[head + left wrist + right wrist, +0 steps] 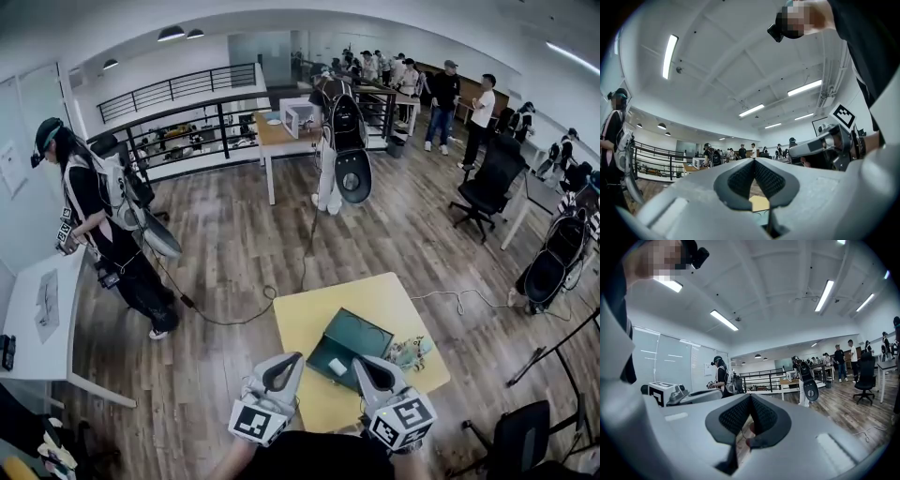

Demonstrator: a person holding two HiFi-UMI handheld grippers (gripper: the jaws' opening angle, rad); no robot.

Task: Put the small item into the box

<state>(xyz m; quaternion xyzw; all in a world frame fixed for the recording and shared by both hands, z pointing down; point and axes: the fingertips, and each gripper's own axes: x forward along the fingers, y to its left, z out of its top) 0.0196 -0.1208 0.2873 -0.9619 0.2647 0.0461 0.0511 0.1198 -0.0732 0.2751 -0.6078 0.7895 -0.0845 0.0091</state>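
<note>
The small things (410, 353) the task is about lie in a loose heap on the yellow tabletop (309, 319), just right of the dark green box (361, 336). One small white piece (337, 366) sits at the near edge of the box (whether it is inside or only resting on the rim is too small to tell). The box stands toward the near right part of the tabletop.

Neither gripper is carrying anything. The left gripper (286, 361) has its jaws clenched together with nothing between the pads, and the right gripper (364, 364) is clenched and empty too. No pick seems to be under way, so this looks like the pause ahead of a grasp.

Both grippers are held close to the person's body at the near edge of the tabletop. They sit side by side and are tipped up, so each looks out across the room and ceiling instead of down. The next move would call for tilting one down toward the heap, spreading its jaws and settling them around a single piece.
</note>
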